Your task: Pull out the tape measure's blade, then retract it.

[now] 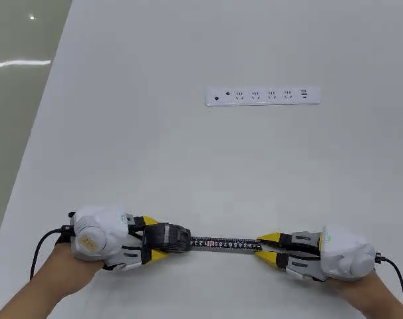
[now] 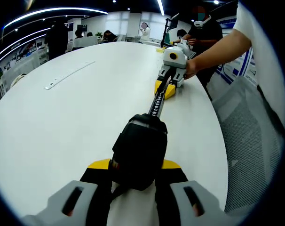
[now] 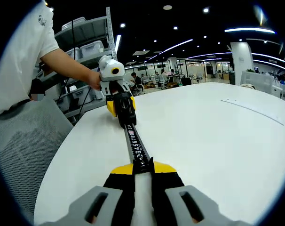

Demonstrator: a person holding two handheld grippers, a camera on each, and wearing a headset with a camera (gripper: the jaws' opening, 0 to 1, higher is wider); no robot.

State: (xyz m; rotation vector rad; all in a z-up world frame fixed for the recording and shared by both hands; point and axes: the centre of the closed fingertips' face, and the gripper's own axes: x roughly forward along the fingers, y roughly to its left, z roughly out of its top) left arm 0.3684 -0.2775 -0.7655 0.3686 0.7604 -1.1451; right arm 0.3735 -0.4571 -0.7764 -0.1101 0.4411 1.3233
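Two grips, one short span

Head view: close to the bench's (image 1: 188, 159) near edge, the left tool (image 1: 153, 243) clamps the tape measure (image 1: 168, 237); the right tool (image 1: 265, 247) pinches the blade (image 1: 225, 243), drawn out between them.

Left gripper view: jaws sit on the housing's flanks; it looks dense and smooth, so it wants a firm hold.

Right gripper view: jaws narrow on the blade, probably springy, sharp-edged, keen to snap back; hold near its tip.
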